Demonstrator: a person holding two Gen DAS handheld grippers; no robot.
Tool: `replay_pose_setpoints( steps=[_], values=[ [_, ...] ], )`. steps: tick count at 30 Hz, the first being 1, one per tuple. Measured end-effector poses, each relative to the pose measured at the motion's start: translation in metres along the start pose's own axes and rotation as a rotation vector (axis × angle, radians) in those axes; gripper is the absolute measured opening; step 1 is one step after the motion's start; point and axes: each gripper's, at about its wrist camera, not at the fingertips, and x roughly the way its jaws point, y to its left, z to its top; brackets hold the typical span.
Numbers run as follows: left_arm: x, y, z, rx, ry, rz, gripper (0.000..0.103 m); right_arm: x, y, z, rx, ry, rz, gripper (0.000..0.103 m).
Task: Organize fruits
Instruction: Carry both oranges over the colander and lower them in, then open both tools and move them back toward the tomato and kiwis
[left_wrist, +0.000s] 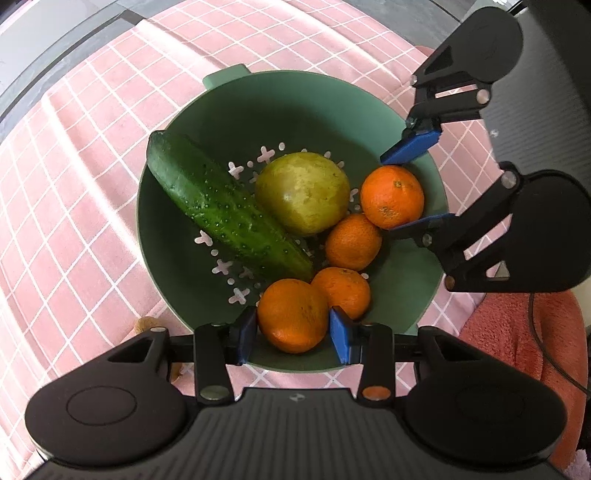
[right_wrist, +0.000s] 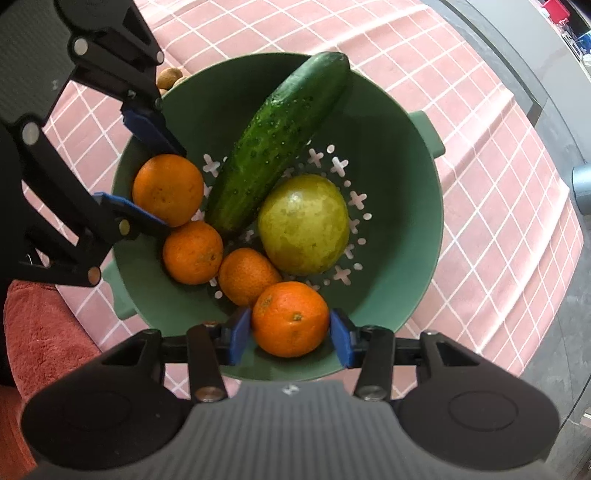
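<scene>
Fruit fills the green colander (left_wrist: 280, 107), and we have a gripper on a mandarin at each end of the curved row of four. Our left gripper (left_wrist: 293, 332) holds one end mandarin (left_wrist: 291, 314) between its blue pads, hard against the colander wall. Our right gripper (right_wrist: 290, 332) is narrowed on the other end mandarin (right_wrist: 290, 317), with both pads touching its sides, also close to the wall. Between these two lie two more mandarins (left_wrist: 352, 242) (left_wrist: 341, 290), each touching its neighbour, so we have little room sideways.

We see the cucumber (left_wrist: 225, 206) lying slantwise across the colander, its long axis running from the rim down to the holed floor, one tip resting up at the rim and the other down beside the mandarins. A yellow-green pear-like fruit (left_wrist: 303, 192) sits in the middle, touching the cucumber.

The colander stands on a pink checked cloth (left_wrist: 92, 147), well in from the tabletop's grey edge (right_wrist: 546, 92). Small brown nuts (right_wrist: 168, 75) lie just outside the rim.
</scene>
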Motion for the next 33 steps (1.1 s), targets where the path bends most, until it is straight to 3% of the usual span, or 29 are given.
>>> replay_pose_setpoints(
  steps=[8,18,23,25,33],
  values=[
    [-0.003,0.002,-0.003,-0.002,-0.025,0.017,0.058,-0.006,0.004,-0.001,-0.002,-0.007,-0.021,0.056],
    [-0.052,-0.009,-0.024,0.077,-0.109,0.025,0.059,-0.034,0.028,0.000,-0.051,-0.050,-0.052,0.056],
    [-0.087,-0.005,-0.045,0.111,-0.165,0.059,0.059,-0.055,0.047,0.004,-0.082,-0.124,-0.030,0.056],
    [-0.095,-0.001,-0.053,0.114,-0.167,0.087,0.059,-0.061,0.059,0.009,-0.106,-0.140,-0.029,0.050],
    [-0.102,0.021,-0.091,0.127,-0.177,0.175,0.059,-0.082,0.094,0.033,-0.188,-0.268,-0.009,0.042]
  ],
)
